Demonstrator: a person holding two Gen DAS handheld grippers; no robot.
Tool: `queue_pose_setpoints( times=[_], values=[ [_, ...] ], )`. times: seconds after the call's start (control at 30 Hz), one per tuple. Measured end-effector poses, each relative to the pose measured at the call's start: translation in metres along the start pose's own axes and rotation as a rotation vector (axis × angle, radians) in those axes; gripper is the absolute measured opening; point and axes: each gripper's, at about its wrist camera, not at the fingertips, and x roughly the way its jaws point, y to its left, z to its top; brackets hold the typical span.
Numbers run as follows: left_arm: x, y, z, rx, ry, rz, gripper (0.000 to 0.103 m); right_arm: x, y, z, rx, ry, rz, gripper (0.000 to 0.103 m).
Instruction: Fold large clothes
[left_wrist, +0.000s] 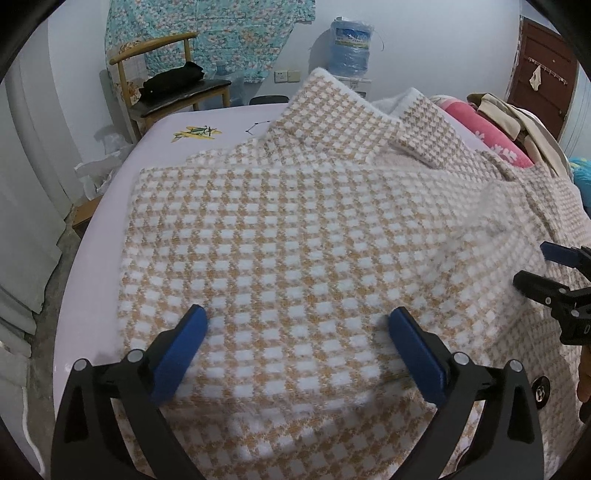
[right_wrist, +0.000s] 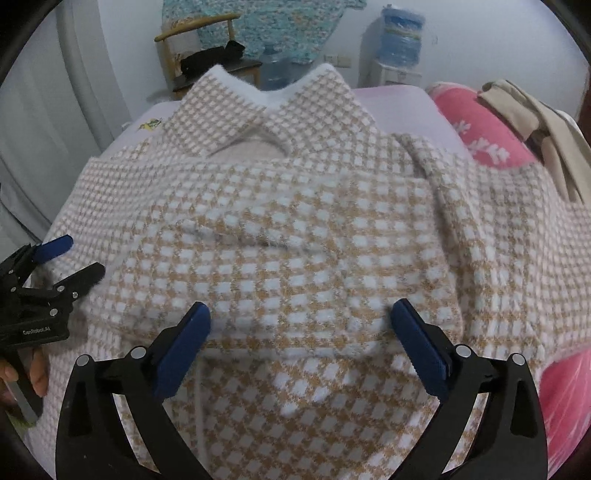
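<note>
Left wrist view: your left gripper stands with its jaws spread wide, nothing pinched, above the checked coat, which lies folded across the lilac bed and reaches its far edge with the collar. Your right gripper shows at the right edge, also spread. Right wrist view: your right gripper hangs wide apart over the coat's folded panel, clear of the cloth; pink bedding lies along the bed's right edge.
</note>
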Motion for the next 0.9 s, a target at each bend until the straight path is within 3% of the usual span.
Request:
queue_pose_setpoints(
  times=[0.17,0.3,0.43,0.57,0.63,0.9],
  values=[
    [0.0,0.0,0.0,0.0,0.001,0.0,0.097,-0.003,0.0,-0.003,-0.006,-0.007,0.025,0.095],
    [0.001,-0.001,0.0,0.002,0.003,0.003,0.097,-0.019,-0.016,-0.002,0.012,0.006,0.102,0.095],
    [0.001,0.0,0.0,0.002,0.003,0.003,0.097,-0.06,-0.056,-0.003,0.05,-0.078,0.026,0.095],
    [0.0,-0.001,0.0,0.002,0.002,0.004,0.097,-0.094,-0.14,-0.01,0.206,-0.122,-0.028,0.095],
    [0.0,-0.001,0.0,0.002,0.002,0.004,0.097,-0.109,-0.202,-0.019,0.349,-0.126,-0.068,0.094],
    [0.001,-0.001,0.0,0.003,0.002,0.006,0.097,-0.145,-0.405,-0.076,0.902,-0.162,-0.151,0.064]
  ],
)
